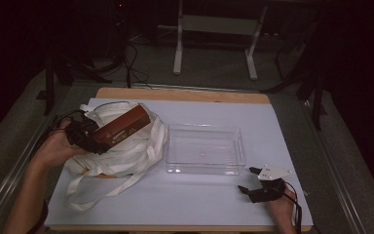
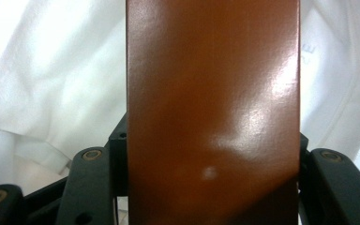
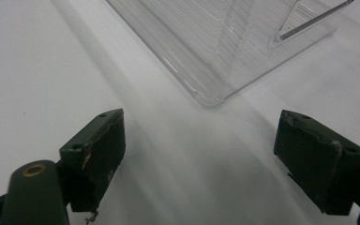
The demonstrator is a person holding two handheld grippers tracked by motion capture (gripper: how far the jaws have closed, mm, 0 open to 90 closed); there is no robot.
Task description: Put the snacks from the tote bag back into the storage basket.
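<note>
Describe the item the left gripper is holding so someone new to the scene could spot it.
On the white-covered table, left of the clear plastic tray, lies a heap of white bags. Above that heap the left gripper is shut on a long brown box. It is glossy reddish-brown with a pale label, the one dark, rigid thing against soft white.

brown box (image 2: 213, 112) cut off top and bottom, label unreadable
</note>
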